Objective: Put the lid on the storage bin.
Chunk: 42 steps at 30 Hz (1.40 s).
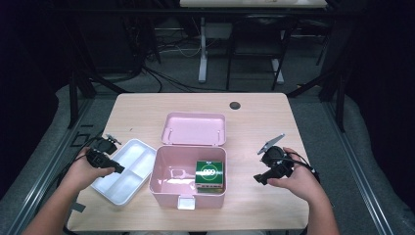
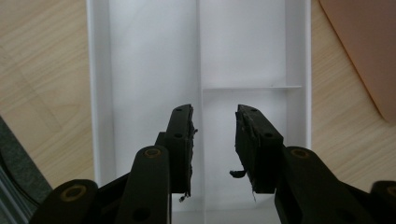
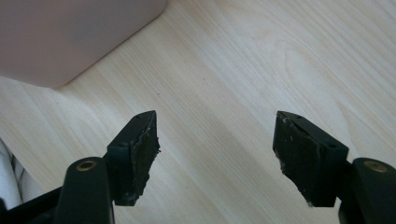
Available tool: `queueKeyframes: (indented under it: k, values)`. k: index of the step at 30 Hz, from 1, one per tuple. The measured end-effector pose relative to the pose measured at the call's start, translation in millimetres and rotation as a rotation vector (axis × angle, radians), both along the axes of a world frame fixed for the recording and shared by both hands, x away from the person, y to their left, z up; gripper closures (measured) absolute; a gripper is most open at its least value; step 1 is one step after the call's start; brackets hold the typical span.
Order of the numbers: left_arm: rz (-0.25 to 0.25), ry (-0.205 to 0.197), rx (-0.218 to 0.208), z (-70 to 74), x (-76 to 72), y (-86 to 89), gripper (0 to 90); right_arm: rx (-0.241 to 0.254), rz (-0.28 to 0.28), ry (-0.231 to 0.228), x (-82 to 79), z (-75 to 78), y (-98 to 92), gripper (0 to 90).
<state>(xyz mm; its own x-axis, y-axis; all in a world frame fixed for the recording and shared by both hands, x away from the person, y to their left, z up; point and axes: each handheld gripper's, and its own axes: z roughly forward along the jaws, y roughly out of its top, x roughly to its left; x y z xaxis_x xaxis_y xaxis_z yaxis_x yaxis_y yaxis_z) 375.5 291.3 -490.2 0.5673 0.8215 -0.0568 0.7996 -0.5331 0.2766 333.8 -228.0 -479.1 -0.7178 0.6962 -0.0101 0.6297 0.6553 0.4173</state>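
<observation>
over the white tray [image 2: 149, 56] the left gripper [image 2: 215, 140] straddles its divider unclenched; the right gripper [image 3: 215, 154] gapes empty.

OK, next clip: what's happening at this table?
A person sits at a wooden table with a hand-held gripper in each hand. The left hand-held gripper hangs over a white divided tray, its jaws astride the tray's centre divider, not yet pressing on it. The right hand-held gripper is open over bare tabletop, holding nothing. Between them stands an open pink box with a green carton inside.
</observation>
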Motion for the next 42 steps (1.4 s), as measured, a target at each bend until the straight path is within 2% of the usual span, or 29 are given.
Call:
queueKeyframes:
  k: [2, 13, 16, 18, 22, 32, 42]
  values:
    - [-0.001, 0.021, 0.012, -3.9, 2.7, -1.7, 69.0, 0.012, -0.021, 0.001, -0.2, -1.0, -4.0, 30.6]
    - [-0.026, 0.073, 0.070, -18.2, 11.2, -15.4, 70.8, 0.058, -0.063, -0.017, -0.4, -1.0, -10.2, 30.6]
    - [-0.023, 0.082, 0.082, -24.4, 14.4, -17.7, 72.5, 0.048, -0.069, -0.019, 1.0, -1.0, -10.4, 30.6]
    - [-0.018, 0.096, 0.112, -30.6, 16.4, -20.2, 73.5, 0.062, -0.072, -0.013, 2.6, -0.1, -11.5, 30.6]
    - [-0.008, 0.114, 0.126, -37.6, 19.5, -21.6, 75.7, 0.083, -0.084, -0.022, 3.7, 1.1, -13.8, 30.6]
    - [0.005, 0.136, 0.137, -43.5, 27.1, -21.6, 84.5, 0.067, -0.084, -0.024, 1.9, -2.2, -14.3, 30.6]
    - [0.014, 0.146, 0.144, -47.1, 29.8, -23.3, 86.9, 0.052, -0.067, -0.036, 0.8, -3.9, -5.9, 30.6]
